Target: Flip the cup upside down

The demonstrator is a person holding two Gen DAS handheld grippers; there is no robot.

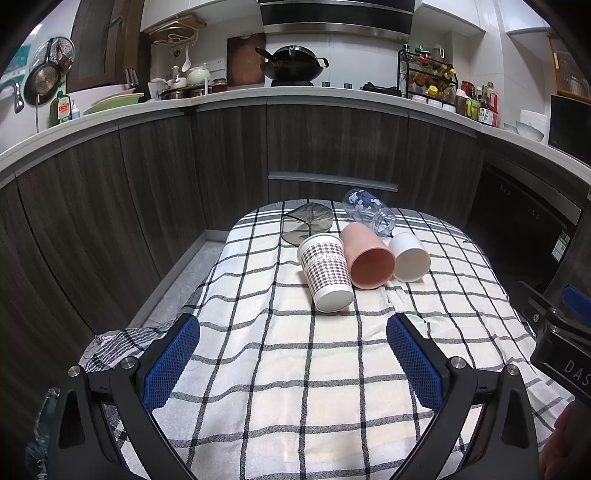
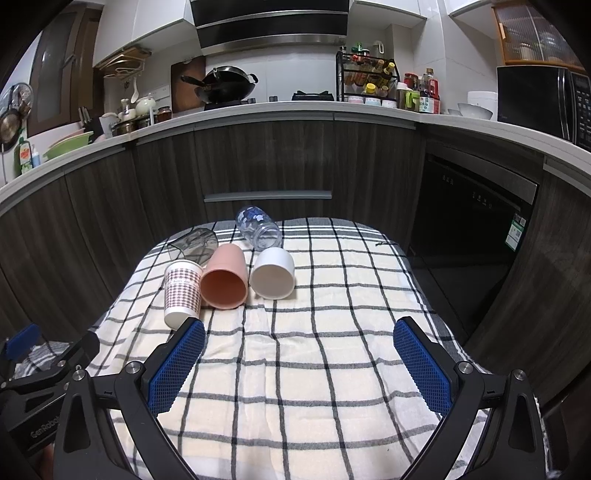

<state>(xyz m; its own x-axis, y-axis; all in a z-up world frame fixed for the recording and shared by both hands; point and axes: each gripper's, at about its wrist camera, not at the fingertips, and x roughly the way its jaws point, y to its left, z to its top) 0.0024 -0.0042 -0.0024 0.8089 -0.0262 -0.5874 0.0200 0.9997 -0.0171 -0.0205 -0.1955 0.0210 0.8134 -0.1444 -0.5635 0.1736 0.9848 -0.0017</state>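
Patterned cup (image 1: pixel 325 274) lies on its side on the checked cloth (image 1: pixel 295 369), touching the pink cup (image 1: pixel 367 258); white cup (image 1: pixel 409 257) beyond. It sits at 12 o'clock of left gripper (image 1: pixel 293 343), 10 o'clock of right gripper (image 2: pixel 299 349). Both jaws spread wide, holding nothing.

Checked cloth (image 1: pixel 303 369) over the table, creased w/ folds at the near left. Behind it dark wood cabinets (image 2: pixel 266 162) under a pale counter (image 1: pixel 236 95). On the counter: black wok (image 1: pixel 291 66) on the hob, spice rack (image 2: pixel 367 77) w/ bottles, sauce bottles (image 1: pixel 480 101) beside it, white bowls (image 2: pixel 474 109), microwave (image 2: pixel 543 103) far right, kettle (image 1: pixel 197 75), green dish rack (image 1: pixel 114 102). Range hood (image 2: pixel 271 26) above; frying pan (image 1: pixel 42 83) hung on the wall at left. Dark dishwasher (image 2: pixel 476 210) built in at right.
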